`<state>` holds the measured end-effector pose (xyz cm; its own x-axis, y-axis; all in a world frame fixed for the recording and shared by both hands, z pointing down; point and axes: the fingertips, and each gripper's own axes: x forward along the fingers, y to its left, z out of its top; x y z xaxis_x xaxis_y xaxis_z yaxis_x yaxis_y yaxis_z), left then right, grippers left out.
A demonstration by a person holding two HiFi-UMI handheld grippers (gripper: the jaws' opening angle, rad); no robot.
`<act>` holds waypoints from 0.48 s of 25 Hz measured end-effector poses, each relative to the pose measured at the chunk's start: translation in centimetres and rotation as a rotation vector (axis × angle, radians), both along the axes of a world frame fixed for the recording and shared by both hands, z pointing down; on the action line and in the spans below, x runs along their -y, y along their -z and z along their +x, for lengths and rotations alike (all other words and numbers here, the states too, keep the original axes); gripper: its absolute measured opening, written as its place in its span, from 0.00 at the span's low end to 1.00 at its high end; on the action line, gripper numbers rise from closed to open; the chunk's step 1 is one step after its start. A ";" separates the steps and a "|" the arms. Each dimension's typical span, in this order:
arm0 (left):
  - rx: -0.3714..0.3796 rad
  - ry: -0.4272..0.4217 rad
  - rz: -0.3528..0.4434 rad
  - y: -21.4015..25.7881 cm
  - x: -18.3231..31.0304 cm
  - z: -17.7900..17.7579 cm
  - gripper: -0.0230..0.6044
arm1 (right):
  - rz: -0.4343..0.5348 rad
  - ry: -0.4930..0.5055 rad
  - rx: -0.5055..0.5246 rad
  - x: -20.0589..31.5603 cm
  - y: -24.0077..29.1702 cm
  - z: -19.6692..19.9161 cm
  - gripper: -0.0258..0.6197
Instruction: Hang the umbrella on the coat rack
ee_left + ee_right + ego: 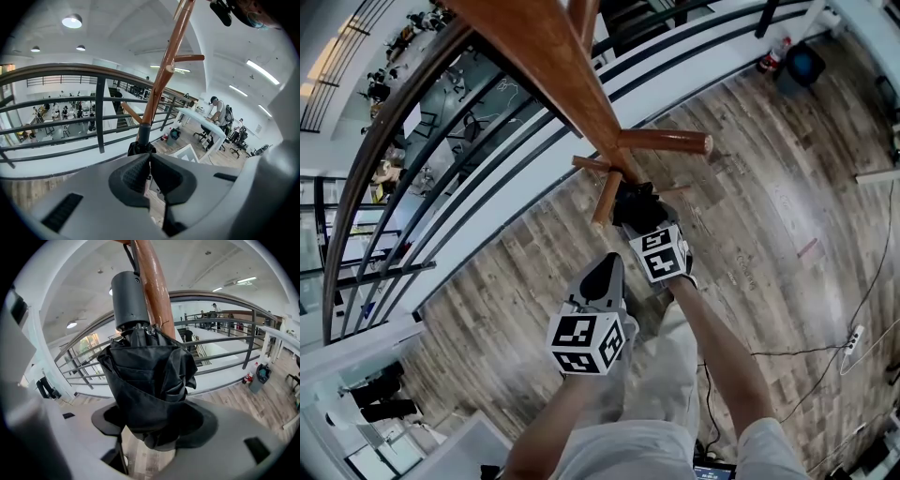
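Note:
A folded black umbrella (145,380) stands upright in my right gripper (154,423), whose jaws are shut on its fabric body. Its dark grey handle (129,298) points up and lies against the brown wooden coat rack pole (154,291). A thin strap (127,254) runs up from the handle beside the pole. In the head view the right gripper (633,211) holds the umbrella (630,199) just under the rack's pegs (666,142). My left gripper (607,267) hangs below it, shut and empty. The left gripper (150,164) points at the umbrella (140,149) and the pole (161,79).
A dark metal railing (487,187) runs behind the rack over an open lower floor. A cable and power strip (855,337) lie on the wood floor at right. A bin (806,64) and a red extinguisher (769,61) stand far right. Desks and seated people (218,110) are beyond.

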<state>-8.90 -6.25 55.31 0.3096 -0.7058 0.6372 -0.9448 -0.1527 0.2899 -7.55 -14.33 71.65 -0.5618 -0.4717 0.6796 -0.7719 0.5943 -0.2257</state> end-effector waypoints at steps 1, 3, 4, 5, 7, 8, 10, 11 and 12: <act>0.000 0.000 -0.001 0.0 -0.1 0.0 0.08 | -0.003 -0.008 -0.008 0.0 0.0 0.1 0.48; -0.001 0.002 -0.004 0.1 -0.4 0.1 0.08 | -0.004 -0.026 -0.018 -0.2 0.1 0.5 0.48; -0.003 0.004 -0.006 0.2 -0.6 0.2 0.08 | -0.007 -0.036 -0.014 -0.3 0.1 0.7 0.49; -0.006 0.006 -0.006 0.3 -0.6 0.2 0.08 | -0.012 -0.046 -0.003 -0.4 0.2 0.9 0.51; -0.010 0.007 -0.004 0.6 -0.7 0.1 0.08 | -0.024 -0.064 0.021 -0.4 0.5 1.2 0.55; -0.010 0.006 -0.003 0.7 -0.7 0.1 0.08 | -0.031 -0.070 0.027 -0.5 0.6 1.3 0.56; -0.007 0.002 -0.002 1.0 -1.0 0.1 0.08 | -0.050 -0.069 0.029 -0.8 0.7 1.4 0.57; -0.007 0.001 -0.001 1.2 -1.1 0.1 0.08 | -0.059 -0.063 0.024 -1.0 0.7 1.5 0.57; -0.006 0.000 0.001 1.4 -1.1 0.1 0.08 | -0.066 -0.057 0.018 -1.0 0.7 1.6 0.57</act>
<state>-8.78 -5.13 53.95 0.3138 -0.7064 0.6344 -0.9429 -0.1534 0.2956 -5.96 -13.30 70.98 -0.5480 -0.4577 0.7002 -0.7994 0.5330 -0.2772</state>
